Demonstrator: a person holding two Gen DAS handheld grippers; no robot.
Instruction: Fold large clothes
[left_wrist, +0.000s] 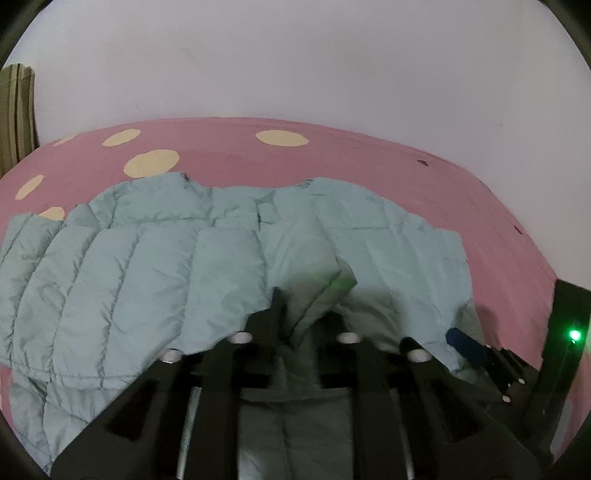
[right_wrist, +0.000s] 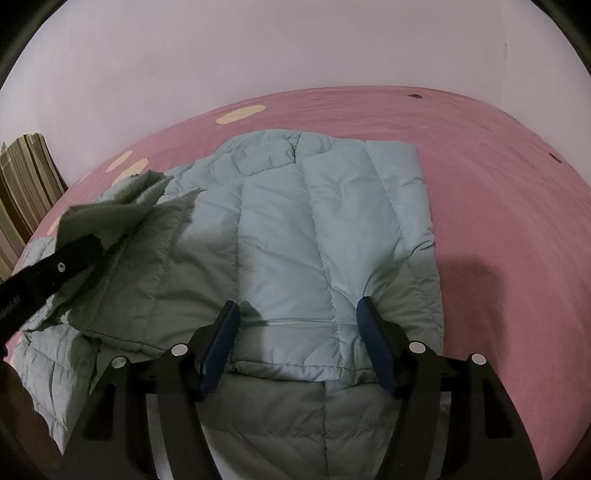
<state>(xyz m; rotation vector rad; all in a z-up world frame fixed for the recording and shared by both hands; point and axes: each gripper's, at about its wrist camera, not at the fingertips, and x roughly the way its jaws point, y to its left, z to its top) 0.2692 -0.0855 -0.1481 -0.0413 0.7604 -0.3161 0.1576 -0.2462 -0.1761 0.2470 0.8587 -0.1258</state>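
A striped curtain (right_wrist: 26, 184) hangs at the far left against a plain pale wall (right_wrist: 258, 48). The bed (right_wrist: 498, 184), under a pink sheet with cream spots, fills the rest of the room in view. On it lies a pale blue-green quilted puffer jacket (right_wrist: 295, 221), spread flat with one part folded over.

The left tool (left_wrist: 308, 310) has a raised fold of the jacket between its black fingers; whether they press on it I cannot tell, as the cloth hides the tips and the picture is blurred there. The right tool (right_wrist: 297, 321) stands spread, its blue pads either side of the jacket's folded edge without pinching it.

The jacket's near hem is cut off behind both tools. Small dark marks on the sheet at the right are too small to identify.
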